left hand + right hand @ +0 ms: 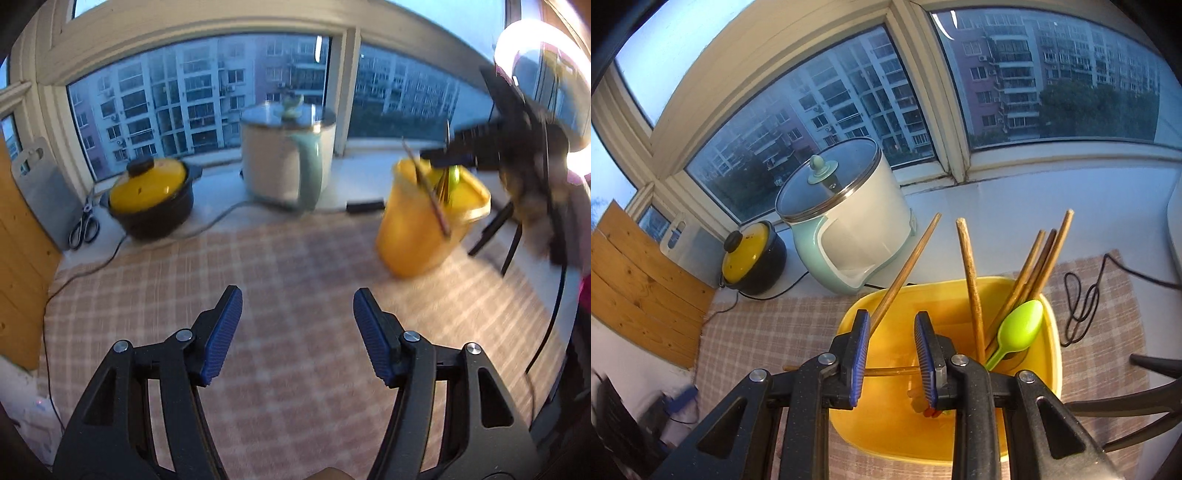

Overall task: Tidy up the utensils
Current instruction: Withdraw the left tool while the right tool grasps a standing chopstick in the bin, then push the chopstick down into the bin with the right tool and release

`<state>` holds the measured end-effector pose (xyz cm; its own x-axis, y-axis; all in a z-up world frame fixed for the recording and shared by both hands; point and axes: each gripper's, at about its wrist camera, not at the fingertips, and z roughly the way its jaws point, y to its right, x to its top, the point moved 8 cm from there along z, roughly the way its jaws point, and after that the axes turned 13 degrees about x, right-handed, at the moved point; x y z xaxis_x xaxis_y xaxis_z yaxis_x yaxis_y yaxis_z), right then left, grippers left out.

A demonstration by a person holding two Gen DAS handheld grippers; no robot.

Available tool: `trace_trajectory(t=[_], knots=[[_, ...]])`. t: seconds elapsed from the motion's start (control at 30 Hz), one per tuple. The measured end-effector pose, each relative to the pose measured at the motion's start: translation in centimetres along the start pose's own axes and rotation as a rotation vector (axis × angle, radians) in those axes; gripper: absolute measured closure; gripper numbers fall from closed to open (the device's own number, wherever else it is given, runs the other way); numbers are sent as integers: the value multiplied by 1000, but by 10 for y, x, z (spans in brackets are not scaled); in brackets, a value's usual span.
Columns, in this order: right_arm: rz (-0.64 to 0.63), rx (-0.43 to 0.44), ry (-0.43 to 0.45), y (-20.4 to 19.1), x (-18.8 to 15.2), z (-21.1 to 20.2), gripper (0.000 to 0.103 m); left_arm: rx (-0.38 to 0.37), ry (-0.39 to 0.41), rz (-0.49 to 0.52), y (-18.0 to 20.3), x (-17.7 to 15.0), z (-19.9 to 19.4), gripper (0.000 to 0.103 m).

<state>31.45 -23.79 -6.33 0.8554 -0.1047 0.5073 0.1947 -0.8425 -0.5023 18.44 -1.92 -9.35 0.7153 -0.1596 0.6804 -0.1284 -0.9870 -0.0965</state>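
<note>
A yellow tub (1054, 354) stands on the checked cloth (757, 332); it holds several wooden chopsticks (1034, 266) and a green spoon (1021, 326). One chopstick (908, 273) leans against the tub's near left rim, and another (886, 371) lies crosswise below the fingers. My right gripper (892, 354) hovers over the tub with a narrow gap between its blue pads and nothing clamped. In the left wrist view the tub (417, 229) sits at the right, blurred, with the right gripper (448, 155) above it. My left gripper (297, 332) is open and empty over the cloth (295, 266).
On the sill stand a white and teal electric pot (284, 162), a black pot with a yellow lid (151, 199), scissors (85, 227) and a grey board (44, 188). A ring light (543, 74) on tripod legs (495, 229) stands at the right. A coiled cable (1082, 299) lies on the cloth.
</note>
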Motion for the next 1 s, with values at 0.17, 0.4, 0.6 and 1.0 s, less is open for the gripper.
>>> trace_trajectory(t=[0.17, 0.4, 0.6, 1.0], knots=[[39, 20, -12, 2, 0, 9, 78, -14, -56, -32, -4, -27, 8, 39], [70, 34, -34, 3, 0, 22, 87, -25, -89, -69, -7, -44, 11, 39], [50, 26, -7, -3, -1, 9, 99, -33, -107, -83, -9, -52, 14, 39], [-184, -66, 240, -30, 36, -42, 99, -70, -104, -80, 7, -52, 9, 39]])
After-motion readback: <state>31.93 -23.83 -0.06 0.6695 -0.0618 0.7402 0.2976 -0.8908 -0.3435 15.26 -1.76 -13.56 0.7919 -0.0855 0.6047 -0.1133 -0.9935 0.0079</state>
